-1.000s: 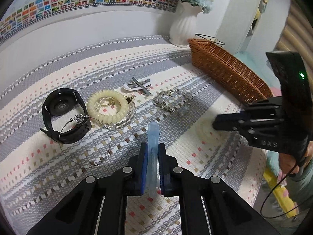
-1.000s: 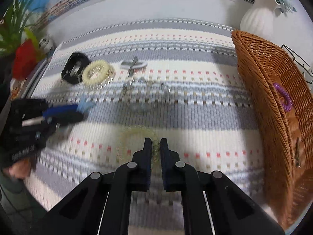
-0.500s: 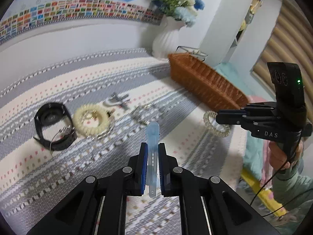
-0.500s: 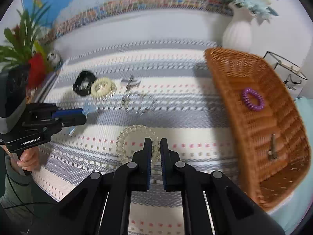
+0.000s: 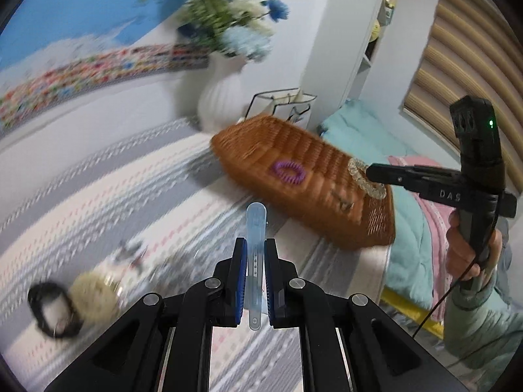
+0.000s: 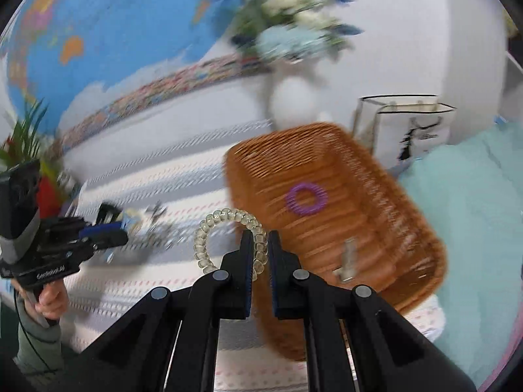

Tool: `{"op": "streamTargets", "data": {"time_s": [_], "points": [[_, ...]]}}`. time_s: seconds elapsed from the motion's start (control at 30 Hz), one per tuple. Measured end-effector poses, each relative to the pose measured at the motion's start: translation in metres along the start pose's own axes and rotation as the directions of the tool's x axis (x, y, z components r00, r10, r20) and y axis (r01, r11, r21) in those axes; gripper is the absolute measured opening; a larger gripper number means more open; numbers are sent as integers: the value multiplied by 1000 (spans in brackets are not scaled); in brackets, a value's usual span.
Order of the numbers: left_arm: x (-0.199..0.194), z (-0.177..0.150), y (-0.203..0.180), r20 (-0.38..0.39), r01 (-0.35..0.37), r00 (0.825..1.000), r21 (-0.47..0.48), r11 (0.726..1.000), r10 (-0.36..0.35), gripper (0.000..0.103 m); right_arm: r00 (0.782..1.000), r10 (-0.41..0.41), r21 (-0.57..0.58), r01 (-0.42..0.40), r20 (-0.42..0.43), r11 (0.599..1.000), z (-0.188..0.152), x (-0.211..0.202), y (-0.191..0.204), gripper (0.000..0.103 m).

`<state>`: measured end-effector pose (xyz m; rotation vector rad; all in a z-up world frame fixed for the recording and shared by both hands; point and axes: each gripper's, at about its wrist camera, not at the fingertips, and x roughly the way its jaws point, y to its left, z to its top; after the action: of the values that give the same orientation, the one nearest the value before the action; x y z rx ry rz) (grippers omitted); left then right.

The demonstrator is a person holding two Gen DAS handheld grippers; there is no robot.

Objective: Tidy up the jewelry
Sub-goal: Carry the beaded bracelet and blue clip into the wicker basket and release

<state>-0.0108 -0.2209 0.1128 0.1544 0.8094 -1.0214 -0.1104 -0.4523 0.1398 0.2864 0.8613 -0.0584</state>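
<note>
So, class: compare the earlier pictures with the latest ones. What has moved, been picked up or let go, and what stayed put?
The right gripper has lifted the clear beaded bracelet off the striped cloth toward the wicker basket. The left gripper, still clamping the pale blue clip, rose too. The purple hair tie stayed in the basket; nothing was released.
</note>
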Motion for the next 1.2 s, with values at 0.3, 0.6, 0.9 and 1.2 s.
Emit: {"op": "streamTargets", "data": {"time_s": [0.3, 0.6, 0.9, 1.2], "points": [[66, 72, -31, -23, 59, 998, -4, 998, -59, 10, 992, -125, 65, 124, 10, 990, 22, 12, -55, 10], [157, 125, -39, -136, 55, 988, -78, 995, -66, 10, 984, -145, 64, 152, -105, 986, 31, 61, -84, 10], [216, 140, -34, -209, 23, 975, -216, 976, -69, 10, 969, -169, 36, 178, -179, 983, 29, 87, -101, 10], [230, 140, -29, -218, -28, 976, -236, 971, -24, 13, 967, -122, 81, 143, -224, 986, 25, 99, -112, 11]]}}
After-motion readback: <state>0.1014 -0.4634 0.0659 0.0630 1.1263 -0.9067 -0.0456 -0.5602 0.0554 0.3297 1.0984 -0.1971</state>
